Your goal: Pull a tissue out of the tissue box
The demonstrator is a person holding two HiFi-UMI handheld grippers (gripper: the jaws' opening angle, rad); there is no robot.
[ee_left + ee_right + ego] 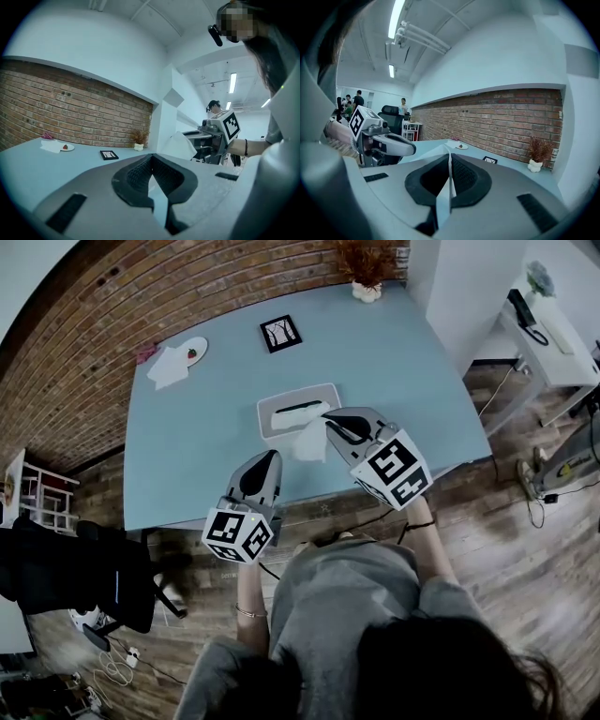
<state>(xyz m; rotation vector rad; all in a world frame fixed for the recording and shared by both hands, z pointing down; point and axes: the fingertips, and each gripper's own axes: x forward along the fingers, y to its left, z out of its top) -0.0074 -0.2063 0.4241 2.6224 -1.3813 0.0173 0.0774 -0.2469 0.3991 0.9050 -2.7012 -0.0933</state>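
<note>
A grey tissue box with a dark slot lies near the front of the pale blue table. My right gripper hovers at the box's front right corner, shut on a white tissue that hangs down over the front edge. In the right gripper view the thin sheet runs between the closed jaws of that right gripper. My left gripper hangs over the table's front edge, left of the tissue, jaws together and empty. The left gripper view shows the tissue at the right gripper's tip.
A black picture frame lies behind the box. A small plate and a napkin sit at the far left corner, a potted plant at the far edge. A black chair stands left of me, with a white desk to the right.
</note>
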